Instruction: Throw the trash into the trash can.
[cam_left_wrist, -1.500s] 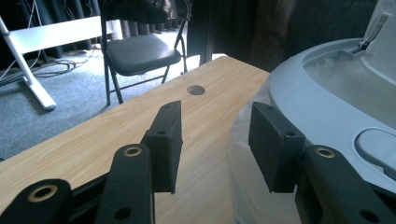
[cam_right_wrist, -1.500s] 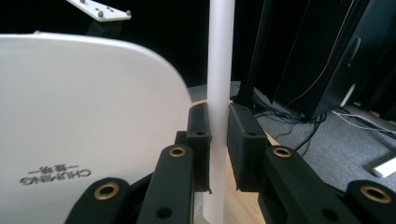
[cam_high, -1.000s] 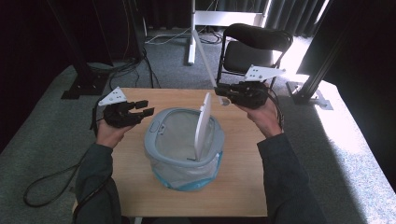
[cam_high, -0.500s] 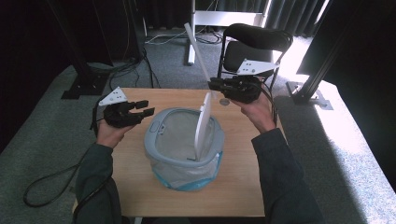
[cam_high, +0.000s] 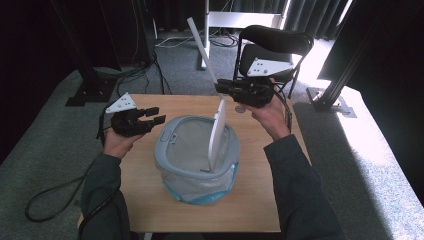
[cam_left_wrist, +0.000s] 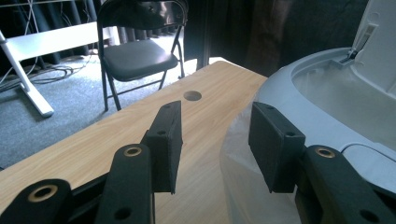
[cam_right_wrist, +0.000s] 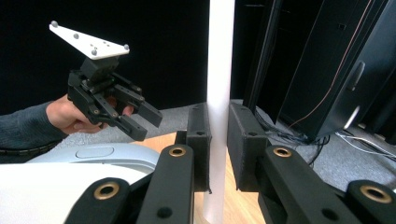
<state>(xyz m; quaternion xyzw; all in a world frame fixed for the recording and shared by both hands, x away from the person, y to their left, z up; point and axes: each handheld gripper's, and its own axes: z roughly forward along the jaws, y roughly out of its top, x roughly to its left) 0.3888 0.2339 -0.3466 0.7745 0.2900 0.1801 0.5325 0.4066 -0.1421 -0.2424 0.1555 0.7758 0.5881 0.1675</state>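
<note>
The right gripper (cam_high: 223, 91) is held above the far edge of the table (cam_high: 165, 207), its jaws pointing toward the left. In the right gripper view the right gripper (cam_right_wrist: 219, 140) is seen clamped on the top edge of a white lid (cam_right_wrist: 219, 70), the two black pads pressed flat against either face of the thin panel. The lid (cam_high: 218, 131) is raised upright, hinged at the near right side of a pale grey bin (cam_high: 172, 150), so that the bin's mouth is left uncovered. A thin clear liner is seen along the bin's wall, with a blue tint at the base.

The left gripper (cam_high: 156, 114) is held just left of the bin, at rim height, jaws pointed toward it. In the left gripper view the left gripper (cam_left_wrist: 215, 137) is seen released: the pads stand well apart with nothing between them, the bin's rim (cam_left_wrist: 299, 79) lying just beyond the right-hand pad, not touched. The same gripper (cam_right_wrist: 142, 122) is also visible from the right gripper view, jaws spread, grey three-cornered plate on top.

The bin is set near the middle of the wooden table. A small round hole (cam_left_wrist: 192, 95) is noted in the tabletop near the far edge. Behind the table a black folding chair (cam_high: 275, 42) is placed on grey carpet; a white stand (cam_high: 200, 40) leans beside it.
</note>
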